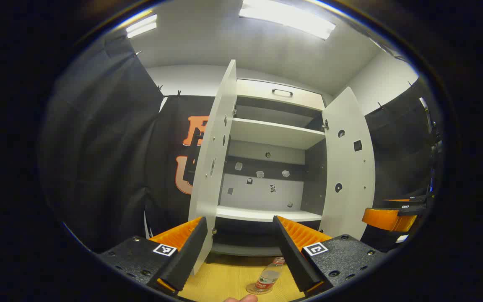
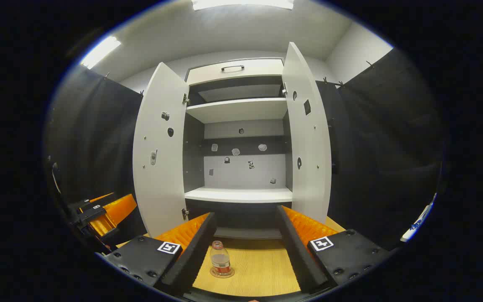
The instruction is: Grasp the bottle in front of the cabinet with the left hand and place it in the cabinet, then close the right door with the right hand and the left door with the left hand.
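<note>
Both grippers are hovering side by side in front of an open white cabinet (image 2: 241,126), each pointing level toward its shelves.

In the left gripper view, the left gripper (image 1: 239,251) is holding its two black-and-orange fingers spread wide, gripping nothing. The bottle (image 1: 268,277), small, clear plastic with a red label, is standing upright on the wooden floor (image 1: 220,281) just ahead of and below the fingertips, close against the inner edge of the right-hand finger. The cabinet's left door (image 1: 214,167) is swung open ahead and to the left of the gripper; the right door (image 1: 348,167) is open ahead to the right. Beyond that door, far to the right, the other gripper is showing as an orange and black shape.

In the right gripper view, the right gripper (image 2: 243,247) is likewise holding its fingers wide apart and empty. The bottle (image 2: 220,260) is standing between them, nearer the left-hand finger, touching neither. The lower shelf (image 2: 239,195) is sitting straight ahead above the fingertips.
</note>
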Available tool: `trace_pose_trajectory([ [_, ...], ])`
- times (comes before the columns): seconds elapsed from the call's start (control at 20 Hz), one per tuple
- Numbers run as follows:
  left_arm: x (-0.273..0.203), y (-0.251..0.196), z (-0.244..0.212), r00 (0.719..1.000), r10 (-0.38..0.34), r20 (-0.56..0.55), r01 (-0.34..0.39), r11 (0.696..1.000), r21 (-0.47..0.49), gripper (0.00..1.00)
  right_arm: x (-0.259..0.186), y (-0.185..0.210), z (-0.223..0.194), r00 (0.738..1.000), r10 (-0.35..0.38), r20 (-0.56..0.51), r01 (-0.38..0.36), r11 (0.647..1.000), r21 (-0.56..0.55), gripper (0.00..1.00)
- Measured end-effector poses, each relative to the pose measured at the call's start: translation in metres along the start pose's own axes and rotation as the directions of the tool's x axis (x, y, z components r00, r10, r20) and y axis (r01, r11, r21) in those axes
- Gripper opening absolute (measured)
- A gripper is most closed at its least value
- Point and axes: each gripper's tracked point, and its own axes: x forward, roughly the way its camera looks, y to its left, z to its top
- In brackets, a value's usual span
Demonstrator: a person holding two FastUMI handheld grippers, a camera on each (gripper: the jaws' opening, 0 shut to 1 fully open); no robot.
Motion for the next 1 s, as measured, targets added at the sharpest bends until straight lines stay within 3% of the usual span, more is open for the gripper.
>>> trace_pose_trajectory([
  [1.0,0.0,-0.008,-0.001,1.0,-0.03,-0.009,0.029,1.0,-0.009,0.95,-0.001,-0.011,-0.002,1.0,-0.03,0.003,0.03,0.999,0.015,0.96],
])
